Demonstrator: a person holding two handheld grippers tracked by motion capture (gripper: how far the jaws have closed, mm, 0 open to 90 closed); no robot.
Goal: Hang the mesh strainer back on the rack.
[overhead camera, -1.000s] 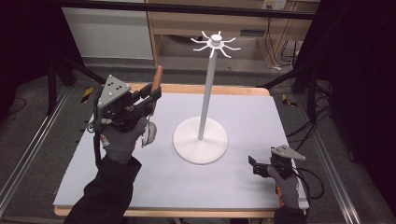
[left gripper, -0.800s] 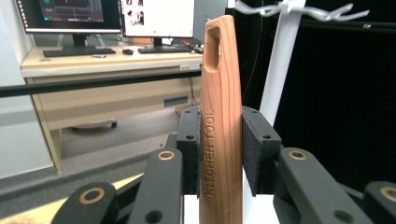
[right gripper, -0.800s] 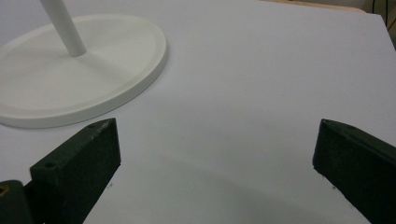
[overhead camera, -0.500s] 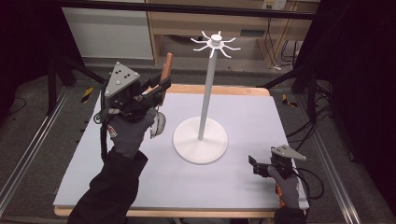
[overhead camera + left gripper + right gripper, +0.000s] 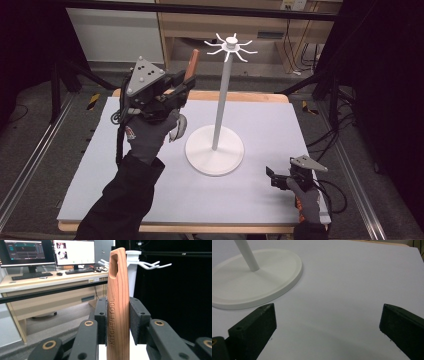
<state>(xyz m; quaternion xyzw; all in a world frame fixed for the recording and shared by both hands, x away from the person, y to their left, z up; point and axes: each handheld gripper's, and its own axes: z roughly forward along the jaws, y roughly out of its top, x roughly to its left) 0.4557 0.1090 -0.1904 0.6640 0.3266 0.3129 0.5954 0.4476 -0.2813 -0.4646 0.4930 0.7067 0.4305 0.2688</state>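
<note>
A white hook stand (image 5: 220, 105) rises from a round base (image 5: 215, 152) in the middle of the mat, with a ring of hooks (image 5: 231, 46) at its top. My left gripper (image 5: 181, 85) is raised to the left of the pole, shut on a kitchen tool's wooden handle (image 5: 192, 64). The tool's metal end (image 5: 178, 128) hangs below the hand. In the left gripper view the handle (image 5: 117, 302) stands upright between both pads (image 5: 137, 315), its slotted tip level with the hooks (image 5: 150, 265) behind it. My right gripper (image 5: 273, 178) rests low at the front right, open with bare mat between its jaws (image 5: 327, 317).
A pale lilac mat (image 5: 280, 125) covers the wooden table. The stand's base (image 5: 249, 285) lies just ahead and left of the right gripper. Metal rails (image 5: 30, 165) flank the table. A desk with monitors (image 5: 50, 251) and a keyboard stands beyond.
My left hand has lifted the kitchen tool higher and carried it right, toward the stand's top. The right gripper has stayed in place.
</note>
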